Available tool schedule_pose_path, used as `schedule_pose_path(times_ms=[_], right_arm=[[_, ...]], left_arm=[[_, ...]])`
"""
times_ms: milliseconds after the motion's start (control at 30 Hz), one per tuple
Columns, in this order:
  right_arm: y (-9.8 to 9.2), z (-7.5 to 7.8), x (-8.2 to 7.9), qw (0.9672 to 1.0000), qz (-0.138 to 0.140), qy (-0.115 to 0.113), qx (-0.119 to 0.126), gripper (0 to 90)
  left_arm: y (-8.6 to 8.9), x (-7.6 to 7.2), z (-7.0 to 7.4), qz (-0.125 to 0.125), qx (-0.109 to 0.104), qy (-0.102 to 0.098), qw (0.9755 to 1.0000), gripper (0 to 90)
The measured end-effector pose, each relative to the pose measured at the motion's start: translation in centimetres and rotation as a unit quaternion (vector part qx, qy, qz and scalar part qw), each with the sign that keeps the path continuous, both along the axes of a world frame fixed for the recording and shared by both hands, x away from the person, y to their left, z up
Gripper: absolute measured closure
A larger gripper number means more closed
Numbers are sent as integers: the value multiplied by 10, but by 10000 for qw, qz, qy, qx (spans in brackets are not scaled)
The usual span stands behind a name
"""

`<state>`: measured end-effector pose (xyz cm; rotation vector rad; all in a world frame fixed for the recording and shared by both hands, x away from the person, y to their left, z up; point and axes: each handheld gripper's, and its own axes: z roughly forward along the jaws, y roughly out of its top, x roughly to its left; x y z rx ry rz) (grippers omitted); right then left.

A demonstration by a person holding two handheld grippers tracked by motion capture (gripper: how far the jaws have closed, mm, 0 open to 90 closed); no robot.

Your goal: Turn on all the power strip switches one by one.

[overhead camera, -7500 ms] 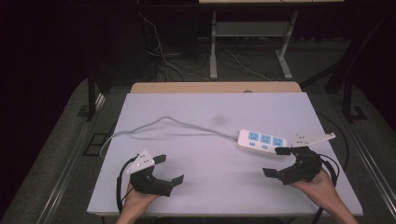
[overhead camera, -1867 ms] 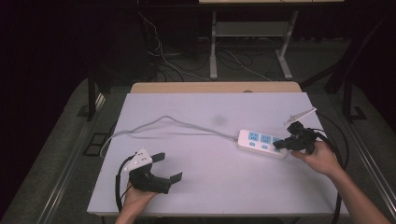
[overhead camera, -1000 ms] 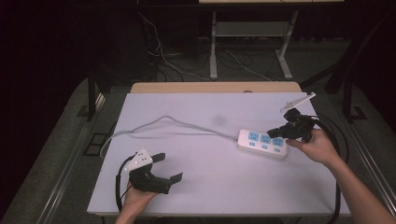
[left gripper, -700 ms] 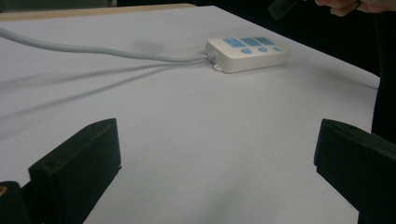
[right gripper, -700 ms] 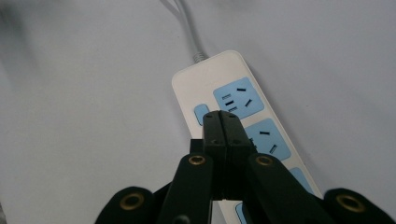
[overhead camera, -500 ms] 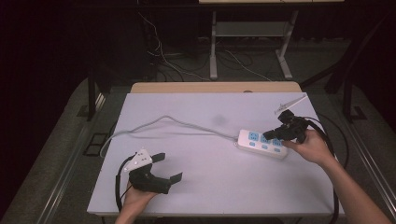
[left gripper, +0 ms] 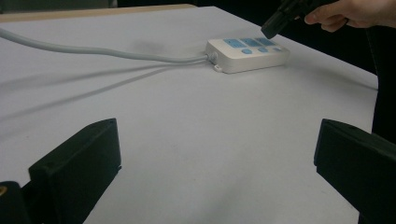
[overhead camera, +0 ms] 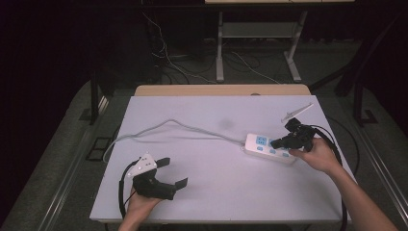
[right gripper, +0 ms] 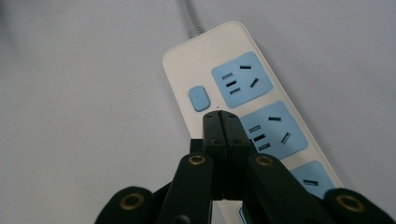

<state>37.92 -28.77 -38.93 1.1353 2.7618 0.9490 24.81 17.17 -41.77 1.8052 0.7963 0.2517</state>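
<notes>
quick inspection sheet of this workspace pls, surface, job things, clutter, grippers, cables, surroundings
surface: white table, bare in the middle
job's things: white power strip with blue sockets, flat on the table; blue switch just ahead of the shut jaws
clutter: nothing seen
grippers: right gripper jaws shut, over the strip; left gripper jaws open, nothing between them
cables: grey cord runs from the strip toward the table's left edge
surroundings: dark floor, wires, metal stand legs

white table (overhead camera: 216, 192): power strip (overhead camera: 262, 147), grey cable (overhead camera: 168, 126) on it
</notes>
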Motion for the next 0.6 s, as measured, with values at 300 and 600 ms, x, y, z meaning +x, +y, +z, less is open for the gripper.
schedule_pose_path(times_ms=[300, 600], right_arm=[[-1, -10, 0, 10000, -1, 73, -36, 900], [-1, -18, 2, 9999, -51, 107, -10, 900]], left_arm=[[0, 0, 0, 1, 7, 1, 10000, 0], [0, 0, 0, 2, 13, -3, 10000, 0]])
